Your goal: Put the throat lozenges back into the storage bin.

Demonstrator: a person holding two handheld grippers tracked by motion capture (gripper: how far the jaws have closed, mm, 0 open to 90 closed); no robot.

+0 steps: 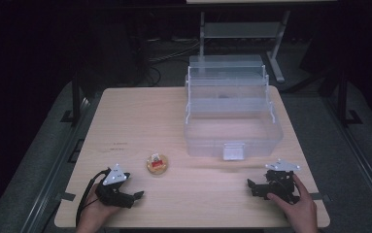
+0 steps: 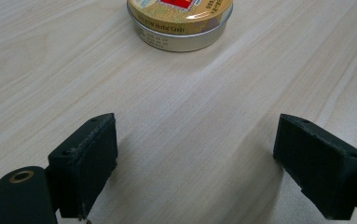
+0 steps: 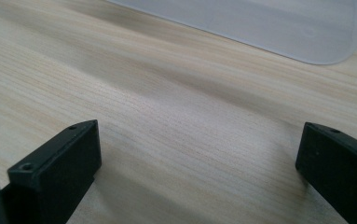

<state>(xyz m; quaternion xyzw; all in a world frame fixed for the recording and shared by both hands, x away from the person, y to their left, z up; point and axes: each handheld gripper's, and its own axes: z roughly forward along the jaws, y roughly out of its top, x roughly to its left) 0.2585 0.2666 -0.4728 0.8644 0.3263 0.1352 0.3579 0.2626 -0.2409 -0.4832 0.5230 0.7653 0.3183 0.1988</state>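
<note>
Pale wood-grain laminate forms the table point(image 1: 125, 121), on which all items are set. A clear plastic box point(image 1: 232, 131) with stepped trays raised at the back stands on the far right half, its front latch facing the person. A small round tin point(image 1: 157, 164), gold with a red label, lies flat left of the box and well apart from it, just ahead of the left claw point(image 1: 136, 195).

The step in hand is judged to be the approach to the tin by the left claw. For a sound grasp, the claw should be advanced straight forward and kept low, so that the jaws pass either side of the tin's wall rather than over the lid. The jaws should be centred on the tin before closing, since a round metal wall is likely to slip from an off-centre pinch. Closure should be made slowly.

In the left gripper view, the left claw point(image 2: 195, 168) is seen wide open, empty, close above the table, with the tin point(image 2: 181, 23) near but not between the jaws. In the right gripper view, the right claw point(image 3: 199, 172) is also wide open and empty, low over bare table, with the box point(image 3: 269, 28) ahead of it and not touched.
</note>
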